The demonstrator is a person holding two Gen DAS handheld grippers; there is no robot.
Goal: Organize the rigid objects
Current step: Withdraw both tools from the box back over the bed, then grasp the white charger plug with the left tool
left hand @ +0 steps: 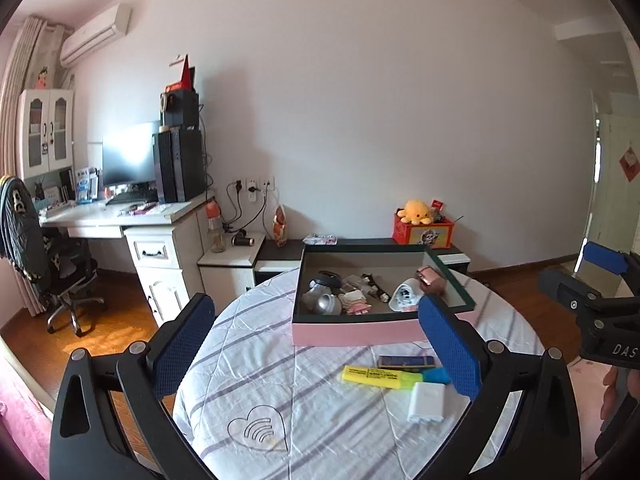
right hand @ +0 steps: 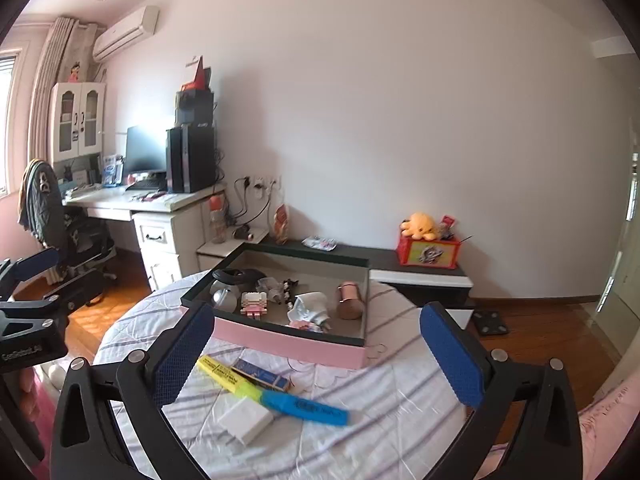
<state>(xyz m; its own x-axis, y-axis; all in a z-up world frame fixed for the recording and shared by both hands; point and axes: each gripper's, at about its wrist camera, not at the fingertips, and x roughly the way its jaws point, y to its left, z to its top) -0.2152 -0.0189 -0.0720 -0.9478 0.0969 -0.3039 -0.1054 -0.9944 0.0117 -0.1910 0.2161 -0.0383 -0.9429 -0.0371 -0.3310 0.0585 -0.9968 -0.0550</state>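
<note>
Jaws wide apart on your left gripper [left hand: 316, 356] and right gripper [right hand: 316, 356], both empty, yellow highlighter [left hand: 380, 377], blue highlighter [right hand: 306, 405] and white adapter [right hand: 248, 420] lying before your pink box [left hand: 356, 332].

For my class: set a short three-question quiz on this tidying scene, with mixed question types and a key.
1. True or false: the yellow highlighter lies inside the pink box.
2. Which lies nearest the blue highlighter? A the white block B the plush octopus C the office chair
3. Fill in: both the left gripper and the right gripper are ____ and hold nothing.

Key: 1 false, it lies on the striped cloth; 2 A; 3 open.
</note>
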